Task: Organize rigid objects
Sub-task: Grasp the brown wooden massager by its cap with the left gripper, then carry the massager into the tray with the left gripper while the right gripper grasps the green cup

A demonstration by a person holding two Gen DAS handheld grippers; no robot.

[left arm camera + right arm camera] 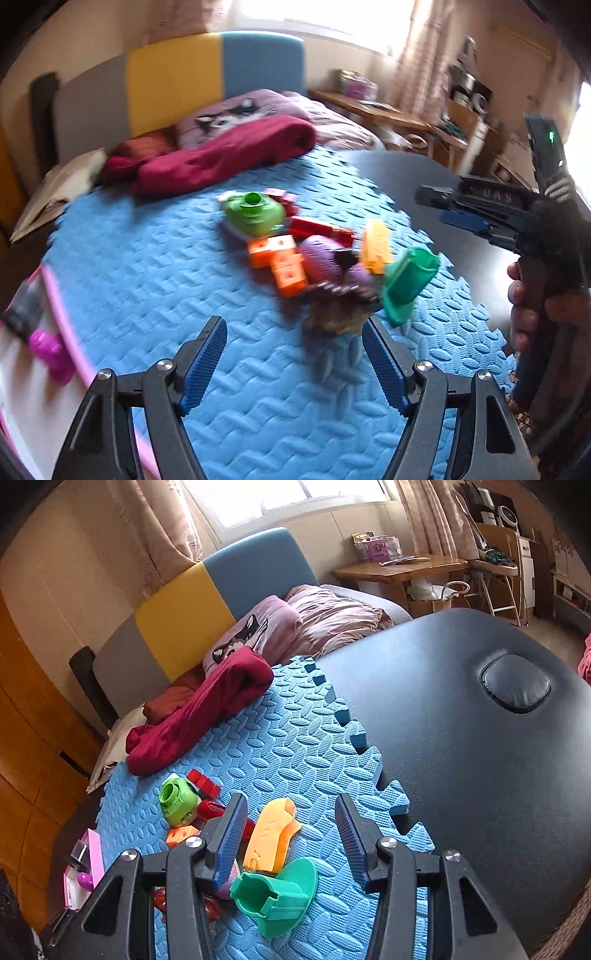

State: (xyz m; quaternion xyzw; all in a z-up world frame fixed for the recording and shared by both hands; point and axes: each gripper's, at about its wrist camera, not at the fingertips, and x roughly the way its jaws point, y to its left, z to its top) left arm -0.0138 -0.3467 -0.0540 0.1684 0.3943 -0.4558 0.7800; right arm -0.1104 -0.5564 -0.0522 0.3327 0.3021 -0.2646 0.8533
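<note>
A heap of plastic toys lies on a blue foam mat (147, 266): a light green piece (255, 216), red blocks (321, 229), orange blocks (282, 260), a purple piece (327, 260), a yellow piece (375, 240), a green cup-shaped piece (408, 280) and a brown figure (340, 310). My left gripper (295, 332) is open and empty, just short of the brown figure. My right gripper (291, 808) is open and empty above the yellow piece (271, 840) and the green piece (280, 897); it also shows at the right of the left wrist view (432, 195).
A pink-rimmed white tray (55, 295) with a magenta toy (50, 352) sits left of the mat. A dark red cloth (221, 155) lies at the mat's far edge. A dark padded surface (461, 720) extends right. Bed, desk and shelves stand behind.
</note>
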